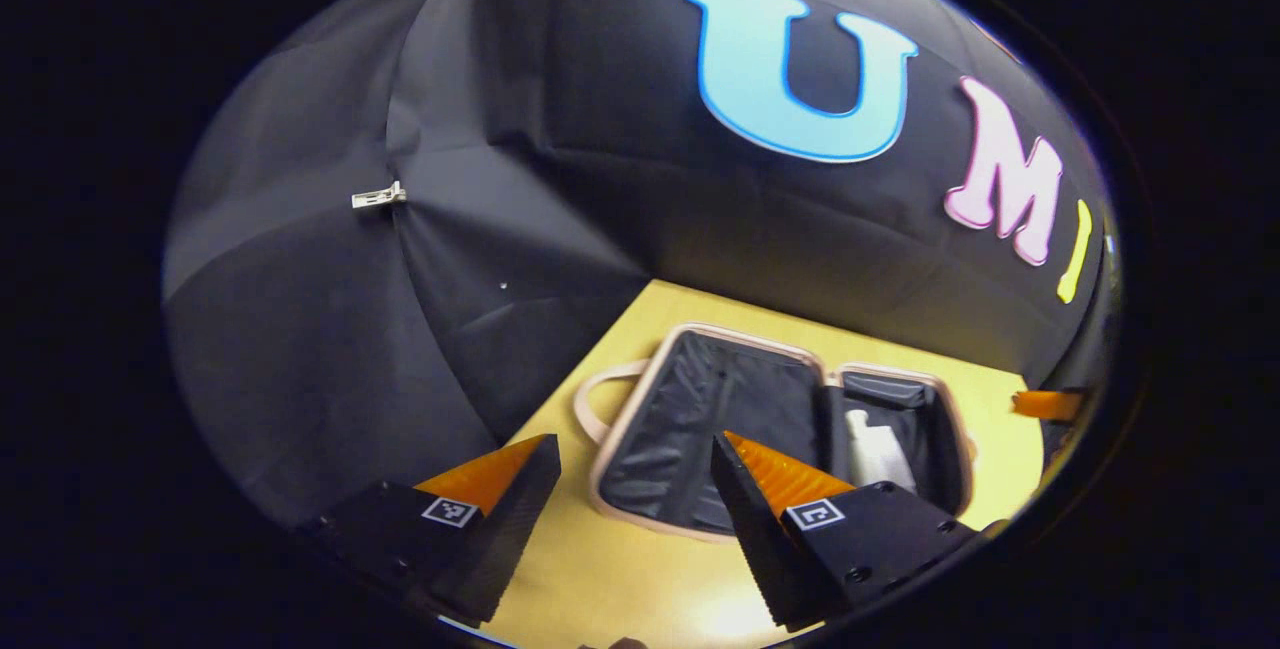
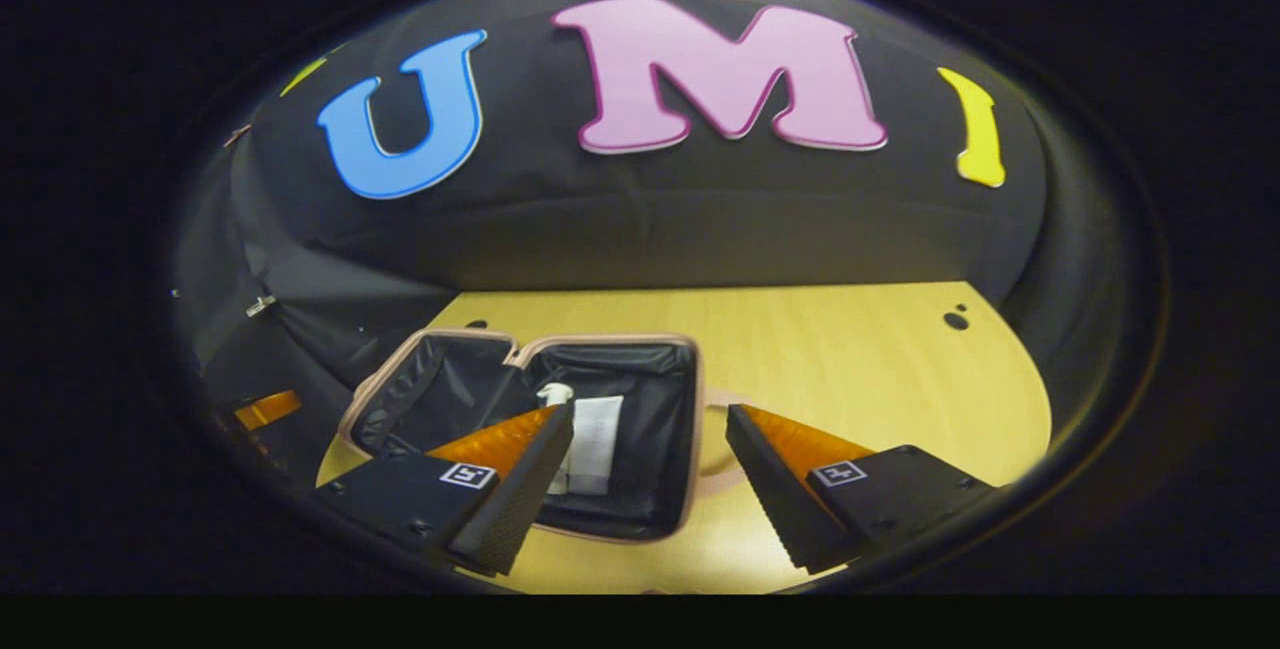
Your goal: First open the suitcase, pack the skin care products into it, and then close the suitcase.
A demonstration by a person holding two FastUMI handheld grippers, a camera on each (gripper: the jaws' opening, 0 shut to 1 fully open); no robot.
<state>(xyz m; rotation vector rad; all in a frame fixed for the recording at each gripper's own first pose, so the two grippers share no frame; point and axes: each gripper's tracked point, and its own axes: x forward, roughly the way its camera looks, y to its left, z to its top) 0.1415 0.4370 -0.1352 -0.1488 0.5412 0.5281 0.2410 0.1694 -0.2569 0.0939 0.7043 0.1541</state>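
Suitcase [image 1: 700, 429] lies open flat on table [image 1: 620, 569], empty half toward left gripper [image 1: 635, 474], white bottle [image 2: 590, 439] packed in half nearer right gripper [image 2: 650, 459]; both spread, holding nothing; hinge between them; closing looks next.

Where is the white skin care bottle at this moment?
The white bottle lies inside the open suitcase, in its right half in the right gripper view, on the dark lining. The suitcase rests on the wooden table.

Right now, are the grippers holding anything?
No. The left gripper and right gripper are both open and empty; the bottle lies in the suitcase.
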